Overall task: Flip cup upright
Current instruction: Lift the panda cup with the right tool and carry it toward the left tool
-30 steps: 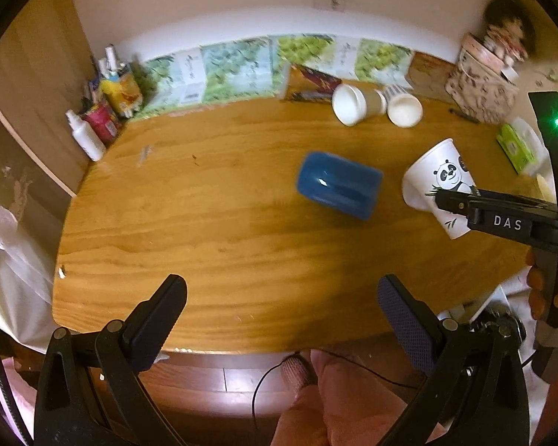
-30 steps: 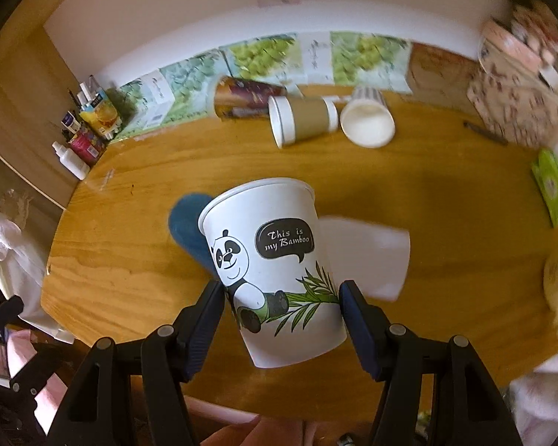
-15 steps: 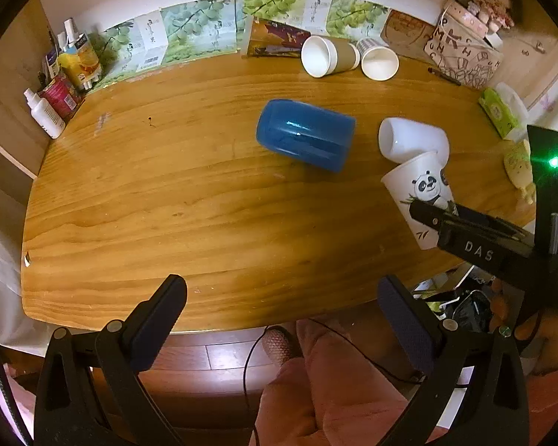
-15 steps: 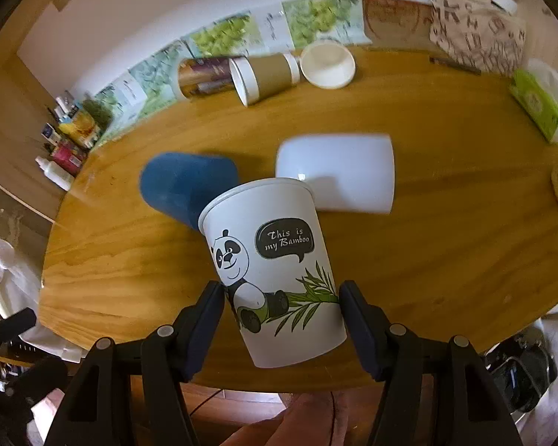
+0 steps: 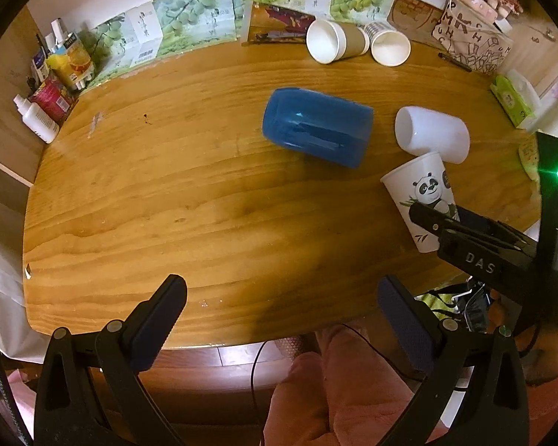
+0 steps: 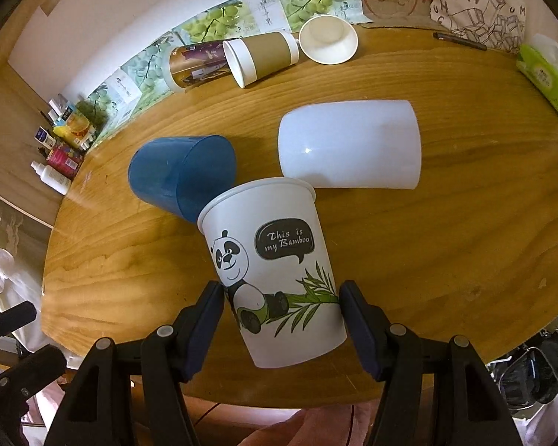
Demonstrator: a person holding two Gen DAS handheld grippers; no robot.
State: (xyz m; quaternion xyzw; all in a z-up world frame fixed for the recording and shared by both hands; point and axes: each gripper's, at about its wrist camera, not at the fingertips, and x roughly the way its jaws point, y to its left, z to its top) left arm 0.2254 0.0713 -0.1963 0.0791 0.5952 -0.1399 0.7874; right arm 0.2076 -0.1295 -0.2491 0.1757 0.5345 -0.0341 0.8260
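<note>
Since the earlier frame the right tongs (image 6: 282, 306) have carried the panda cup (image 6: 273, 271) lower over the tabletop (image 6: 446, 252), rim tilted away. Their pads clamp its lower sides, with the blue cup (image 6: 182, 174) and white cup (image 6: 349, 145) lying just ahead. The left tongs (image 5: 279, 316) gape wide, holding nothing.

Panda cup (image 6: 275, 278) between the right gripper (image 6: 281, 319) fingers above the table (image 6: 427, 260) near edge, 2 cups on their sides behind it, tumbler (image 6: 178, 178) left, plain cup (image 6: 353, 148) right, 2 paper cups (image 6: 264, 55) farther back by the wall.
</note>
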